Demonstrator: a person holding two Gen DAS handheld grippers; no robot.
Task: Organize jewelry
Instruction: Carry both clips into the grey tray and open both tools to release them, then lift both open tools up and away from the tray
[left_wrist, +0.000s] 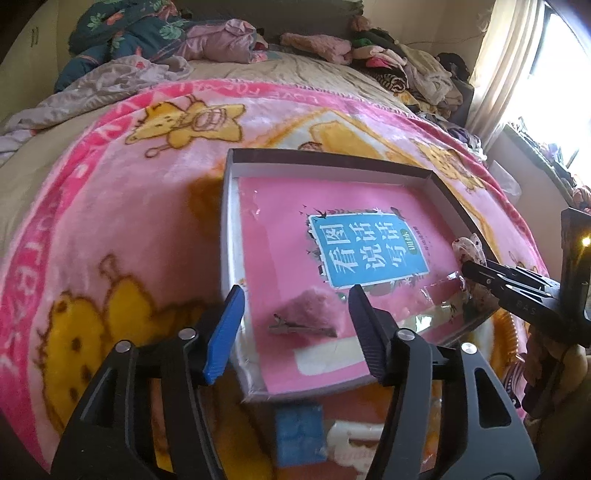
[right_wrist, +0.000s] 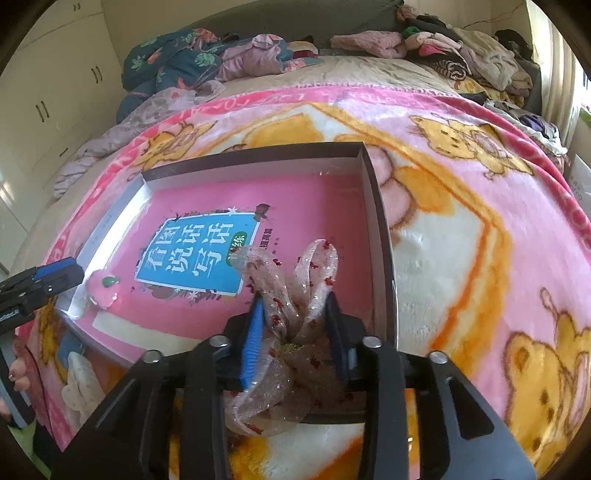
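Left hand-held gripper (left_wrist: 295, 328) hovers with jaws apart over a pink hair clip (left_wrist: 304, 321) lying in a shallow box (left_wrist: 332, 157), while the right hand-held gripper (right_wrist: 295, 332) stands loose around a sheer ribbon bow (right_wrist: 291, 295) at the box's near right corner; the box, lined with a pink book (right_wrist: 207, 254), rests on a pink bear-print blanket (right_wrist: 461, 240) across a bed, clothes (right_wrist: 461, 48) heaped by the curtained window (left_wrist: 517, 74)

The pink book (right_wrist: 207, 258) in the box reads 看图说话写话 on its blue label
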